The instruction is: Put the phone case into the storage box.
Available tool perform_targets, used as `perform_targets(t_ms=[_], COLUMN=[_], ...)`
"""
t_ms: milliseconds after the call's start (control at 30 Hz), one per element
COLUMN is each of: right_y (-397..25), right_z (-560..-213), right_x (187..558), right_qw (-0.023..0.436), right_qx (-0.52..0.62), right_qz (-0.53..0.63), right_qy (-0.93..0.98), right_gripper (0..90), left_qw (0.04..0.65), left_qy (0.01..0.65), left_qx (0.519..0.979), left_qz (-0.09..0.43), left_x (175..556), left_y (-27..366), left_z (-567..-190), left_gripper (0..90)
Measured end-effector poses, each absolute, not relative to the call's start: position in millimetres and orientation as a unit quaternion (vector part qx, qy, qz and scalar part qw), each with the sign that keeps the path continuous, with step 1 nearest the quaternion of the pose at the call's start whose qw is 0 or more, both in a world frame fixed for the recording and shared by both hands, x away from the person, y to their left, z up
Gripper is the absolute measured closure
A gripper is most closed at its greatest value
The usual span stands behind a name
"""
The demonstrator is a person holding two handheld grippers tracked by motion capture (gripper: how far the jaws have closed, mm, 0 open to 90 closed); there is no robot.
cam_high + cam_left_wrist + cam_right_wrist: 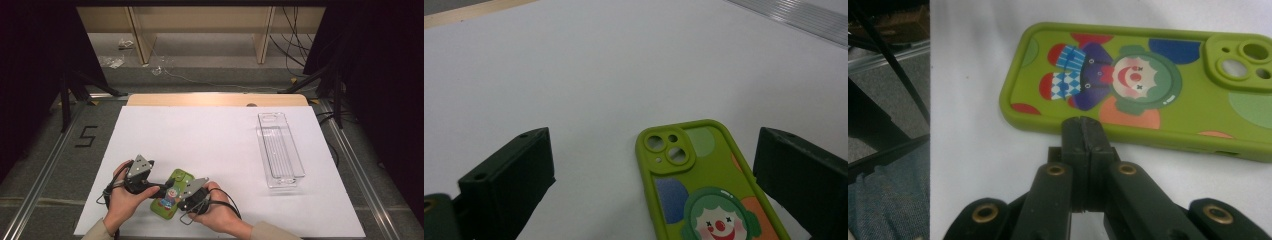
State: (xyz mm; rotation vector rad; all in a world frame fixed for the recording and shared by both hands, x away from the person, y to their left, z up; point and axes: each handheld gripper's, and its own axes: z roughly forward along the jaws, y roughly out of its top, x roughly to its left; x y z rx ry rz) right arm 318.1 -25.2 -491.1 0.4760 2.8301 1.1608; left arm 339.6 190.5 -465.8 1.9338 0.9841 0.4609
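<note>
**Bracing the green phone case for a pickup**

The green phone case lies flat, printed back up, on the white table sheet near the person's edge, between the two grippers. The left gripper has its jaws spread wide; in the left gripper view one jaw stands well clear of the case on bare sheet while the other sits just beside the case's long edge. The right gripper has its jaws pressed together with nothing between them, their joined tip just at the case's other long edge (whether it actually touches I cannot tell).

To do this step well, I judge the closed right tip should serve as a stop against that edge while the left gripper shifts sideways until the case lies centred between its open jaws, then closes across the narrow width. Closing off-centre would likely skid the slick case along the sheet.

The case's long axis runs diagonally in the high view, from near-left to far-right. Its camera cut-out end points away from the person; the clown print's feet point toward the near edge. A clear plastic tray stands well apart at the right.
</note>
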Motion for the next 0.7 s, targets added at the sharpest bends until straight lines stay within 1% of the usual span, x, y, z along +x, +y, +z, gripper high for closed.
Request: perform_targets(t_ms=[67, 100, 133, 200, 233, 267, 300, 333, 367, 467, 500, 533, 567, 600, 700], right_y=[-32, -41, -41, -51, -65, -65, -72, -89, -89, -115, -133, -133, -151, -151, -170], right_z=[-486, -479, -479, -473, -466, -466, -463, -457, -457, -451, -448, -448, -444, -444, -442], right_x=[318, 319, 319, 321, 323, 323, 325, 329, 329, 332, 332, 332, 332, 332, 330], right_qw=[0.028, 0.037, 0.037, 0.051, 0.071, 0.071, 0.079, 0.093, 0.093, 0.108, 0.115, 0.115, 0.124, 0.124, 0.131], right_qx=[0.152, 0.157, 0.157, 0.161, 0.167, 0.167, 0.169, 0.181, 0.181, 0.191, 0.199, 0.199, 0.211, 0.211, 0.219], right_qz=[0.382, 0.393, 0.393, 0.403, 0.418, 0.418, 0.427, 0.439, 0.439, 0.461, 0.466, 0.466, 0.472, 0.472, 0.481], right_qy=[0.911, 0.905, 0.905, 0.9, 0.89, 0.89, 0.885, 0.875, 0.875, 0.86, 0.854, 0.854, 0.847, 0.847, 0.839], right_gripper=[90.0, 86.4, 86.4, 82.4, 75.1, 75.1, 72.5, 66.2, 66.2, 56.8, 52.0, 52.0, 46.6, 46.6, 38.4], left_qw=[0.443, 0.44, 0.44, 0.436, 0.433, 0.433, 0.431, 0.428, 0.428, 0.424, 0.423, 0.423, 0.421, 0.421, 0.416], left_qy=[0.398, 0.399, 0.399, 0.4, 0.4, 0.4, 0.4, 0.398, 0.398, 0.399, 0.399, 0.399, 0.398, 0.398, 0.398], left_qx=[0.781, 0.783, 0.783, 0.786, 0.788, 0.788, 0.789, 0.792, 0.792, 0.795, 0.795, 0.795, 0.797, 0.797, 0.799], left_qz=[0.185, 0.183, 0.183, 0.18, 0.177, 0.177, 0.177, 0.174, 0.174, 0.172, 0.172, 0.173, 0.173, 0.173, 0.174], left_x=[339, 339, 339, 339, 339, 339, 339, 338, 338, 338, 338, 338, 338, 338, 337], left_y=[191, 191, 191, 191, 191, 191, 191, 191, 191, 191, 190, 190, 190, 190, 190], left_z=[-466, -466, -466, -466, -466, -466, -466, -466, -466, -467, -467, -467, -467, -467, -467], left_gripper=[2.3, 2.3, 2.3, 2.2, 1.9, 1.7, 1.7, 0.9, 0.7, 0.4, 0.1, 0.1, 0.1, 0.1, 0.1])
